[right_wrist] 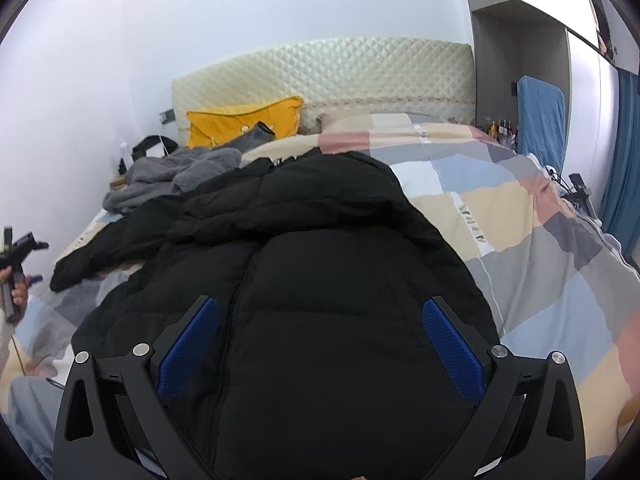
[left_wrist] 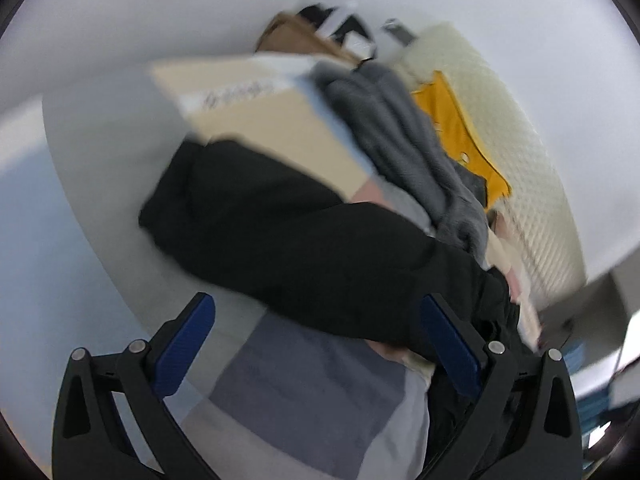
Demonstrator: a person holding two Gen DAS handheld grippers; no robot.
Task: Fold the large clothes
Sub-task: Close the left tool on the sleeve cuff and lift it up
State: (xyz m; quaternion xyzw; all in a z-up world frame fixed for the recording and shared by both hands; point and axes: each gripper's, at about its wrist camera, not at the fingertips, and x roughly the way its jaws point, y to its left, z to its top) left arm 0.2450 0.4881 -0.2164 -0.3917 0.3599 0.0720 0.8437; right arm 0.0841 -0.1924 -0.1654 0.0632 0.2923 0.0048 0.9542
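Observation:
A large black puffer jacket [right_wrist: 320, 240] lies front-up on the bed, zipper running down its middle, hood toward the headboard. Its left sleeve [right_wrist: 108, 248] stretches out toward the bed's left edge. My right gripper [right_wrist: 320, 302] is open just above the jacket's lower body, with nothing between its blue pads [right_wrist: 188, 344]. In the blurred, tilted left wrist view, the black sleeve [left_wrist: 280, 232] crosses the frame, and my left gripper [left_wrist: 318, 300] hangs open near its lower edge, holding nothing. In the right wrist view a hand holds that left gripper [right_wrist: 20, 252] at the far left.
A checkered quilt [right_wrist: 520, 220] covers the bed. A grey fleece garment [right_wrist: 172, 176] and a yellow pillow [right_wrist: 248, 120] lie near the quilted headboard [right_wrist: 360, 68]. A blue padded board [right_wrist: 540, 116] and a wardrobe [right_wrist: 500, 40] stand on the right. The white wall is close on the left.

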